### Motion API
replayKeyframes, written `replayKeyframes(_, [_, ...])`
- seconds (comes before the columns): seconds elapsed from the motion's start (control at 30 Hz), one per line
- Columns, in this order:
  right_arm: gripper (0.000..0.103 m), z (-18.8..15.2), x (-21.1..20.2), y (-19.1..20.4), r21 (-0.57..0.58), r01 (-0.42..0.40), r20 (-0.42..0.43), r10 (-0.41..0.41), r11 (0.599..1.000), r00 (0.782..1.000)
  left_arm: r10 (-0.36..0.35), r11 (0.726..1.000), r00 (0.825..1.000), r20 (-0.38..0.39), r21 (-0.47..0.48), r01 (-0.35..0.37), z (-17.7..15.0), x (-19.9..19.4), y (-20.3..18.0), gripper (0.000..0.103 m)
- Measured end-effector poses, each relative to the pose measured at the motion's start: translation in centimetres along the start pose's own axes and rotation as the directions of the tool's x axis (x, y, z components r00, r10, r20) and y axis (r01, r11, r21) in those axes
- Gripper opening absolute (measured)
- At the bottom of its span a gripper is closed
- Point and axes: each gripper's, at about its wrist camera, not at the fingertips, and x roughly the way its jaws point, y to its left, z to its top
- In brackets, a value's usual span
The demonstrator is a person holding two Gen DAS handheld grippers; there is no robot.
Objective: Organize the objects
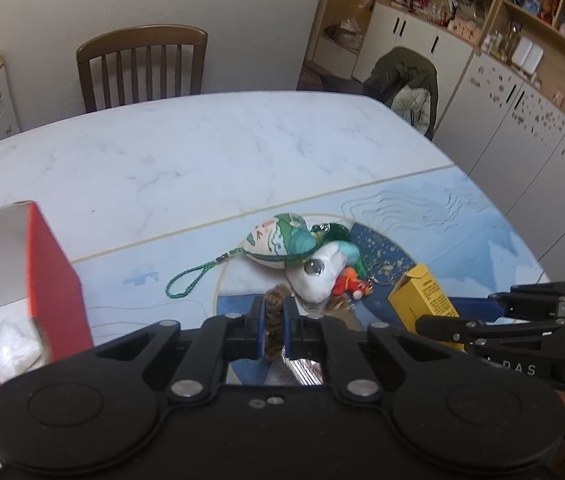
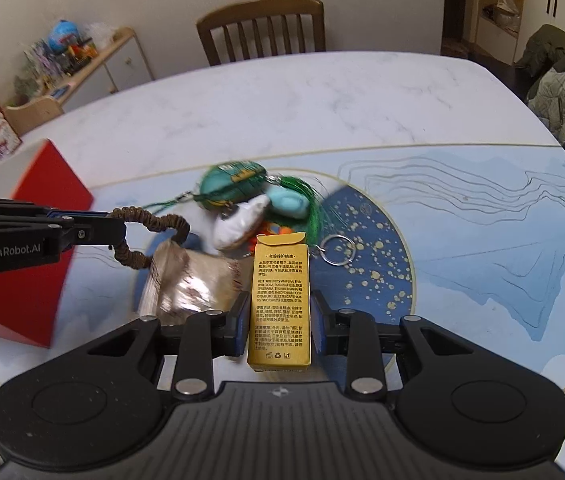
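My left gripper (image 1: 273,304) is shut on a brown braided hair tie (image 1: 274,312), which also shows in the right wrist view (image 2: 150,232), lifted above a shiny foil packet (image 2: 190,280). My right gripper (image 2: 280,300) is shut on a yellow box (image 2: 280,300) with printed text, also seen in the left wrist view (image 1: 422,296). Ahead lies a pile: a green patterned pouch (image 1: 282,240) with a green cord (image 1: 194,276), a white plush (image 1: 314,276), a light blue item (image 2: 290,202), a small orange toy (image 1: 348,282) and a key ring (image 2: 336,250).
An open red box (image 1: 54,280) stands at the left, also in the right wrist view (image 2: 30,240). A blue patterned mat (image 2: 482,240) covers the near part of the marble table (image 1: 202,148). A wooden chair (image 1: 142,64) stands at the far side. White crumpled plastic (image 1: 10,348) lies by the red box.
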Motion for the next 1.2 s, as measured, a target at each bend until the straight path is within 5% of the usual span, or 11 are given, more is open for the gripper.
replayKeyframes(0.37, [0.029, 0.5, -4.3, 2.7, -0.034, -0.068, 0.072, 0.07, 0.997, 0.995, -0.009, 1.0, 0.999, 0.033, -0.018, 0.01, -0.1, -3.9, 1.8, 0.004])
replayKeyframes(0.5, [0.029, 0.4, -4.7, 3.1, -0.034, -0.07, 0.076, 0.072, 0.997, 0.994, -0.013, 1.0, 1.0, -0.014, 0.019, 0.013, -1.1, -2.3, 1.4, 0.027])
replayKeyframes(0.63, [0.029, -0.3, -4.3, 3.1, -0.025, -0.072, 0.054, 0.073, 0.997, 0.996, 0.026, 1.0, 0.999, -0.033, 0.017, -0.025, -2.1, -0.3, 1.3, 0.069])
replayKeyframes(0.83, [0.029, -1.4, -4.1, 2.1, 0.003, -0.07, 0.033, 0.069, 0.998, 0.997, 0.112, 0.991, 0.992, -0.054, 0.075, -0.108, -1.8, 2.8, 0.6, 0.067])
replayKeyframes(1.2, [0.029, -1.8, -3.9, 0.0, 0.025, -0.059, 0.023, 0.058, 0.998, 0.998, 0.256, 0.965, 0.953, -0.164, 0.109, -0.24, -1.9, 8.1, 1.3, 0.058])
